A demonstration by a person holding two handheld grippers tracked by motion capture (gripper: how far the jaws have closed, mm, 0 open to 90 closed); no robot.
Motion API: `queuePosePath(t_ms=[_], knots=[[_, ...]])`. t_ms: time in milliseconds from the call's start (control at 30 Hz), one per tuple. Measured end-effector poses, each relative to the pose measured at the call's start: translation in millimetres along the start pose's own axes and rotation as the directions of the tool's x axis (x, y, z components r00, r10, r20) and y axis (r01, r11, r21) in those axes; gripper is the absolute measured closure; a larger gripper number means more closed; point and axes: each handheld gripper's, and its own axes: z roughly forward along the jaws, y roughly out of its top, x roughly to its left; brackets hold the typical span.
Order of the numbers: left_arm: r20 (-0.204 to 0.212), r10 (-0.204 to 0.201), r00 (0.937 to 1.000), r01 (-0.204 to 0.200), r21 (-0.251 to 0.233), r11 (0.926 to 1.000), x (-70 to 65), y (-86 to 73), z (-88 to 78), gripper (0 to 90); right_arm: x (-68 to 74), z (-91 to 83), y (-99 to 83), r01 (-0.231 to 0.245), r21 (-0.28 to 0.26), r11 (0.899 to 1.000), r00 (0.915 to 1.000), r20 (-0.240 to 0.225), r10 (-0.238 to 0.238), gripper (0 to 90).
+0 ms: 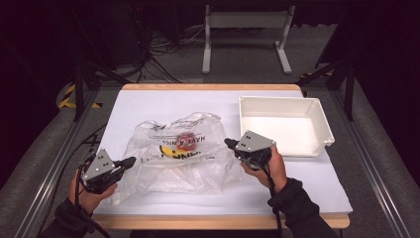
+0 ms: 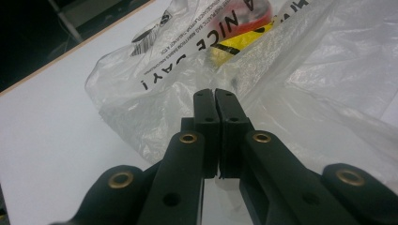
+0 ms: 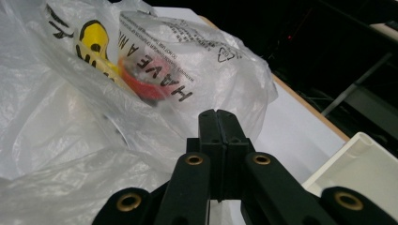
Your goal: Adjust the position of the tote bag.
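Left gripper (image 1: 130, 161) has its jaws pressed together on the near edge of the clear plastic bag (image 1: 178, 153); my right gripper (image 1: 229, 143) pinches the opposite edge. Beyond both tips a red object (image 1: 186, 140) sits inside the bag.

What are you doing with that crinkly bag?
A person holds a gripper in each hand at the two sides of a clear plastic bag with black lettering and a yellow smiley, which lies on the white table. The left gripper and right gripper are both shut, pinching the bag's edges. Something red sits inside. An empty white rectangular plastic tray waits at the right.
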Motion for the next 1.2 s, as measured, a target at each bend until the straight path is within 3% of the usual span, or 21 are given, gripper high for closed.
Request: queuePosePath(t_ms=[200, 433, 800, 1033, 1200], knots=[[0.024, -0.003, 0.9997, 0.003, 0.004, 1.0, -1.0, 0.5, 5.0, 89.6, 2.4, -2.0, -5.9, -0.003, 0.036, 0.999, 0.9983, -0.058, 0.005, 89.3], [0.043, -0.013, 0.999, 0.012, 0.007, 0.9999, 0.1, 3.4, 8.2, 89.8, 10.1, -3.2, -9.5, 0.011, 0.077, 0.997, 0.9938, -0.111, -0.002, 80.1], [0.053, 0.0, 0.9986, 0.001, -0.014, 0.9999, -2.8, 12.1, 9.1, 89.9, 32.9, -15.5, 3.7, 0.032, 0.033, 0.999, 0.9842, -0.175, -0.025, 53.8], [0.046, -0.007, 0.9989, 0.008, -0.032, 0.9994, -2.9, 14.8, 7.6, 89.9, 52.5, -3.1, 6.9, 0.07, 0.072, 0.995, 0.9691, -0.241, -0.051, 35.9], [0.039, -0.005, 0.9992, 0.007, -0.052, 0.9986, -2.9, 16.7, 1.5, 89.9, 64.4, 6.1, 6.4, 0.135, 0.119, 0.984, 0.9692, -0.222, -0.107, 35.2]])
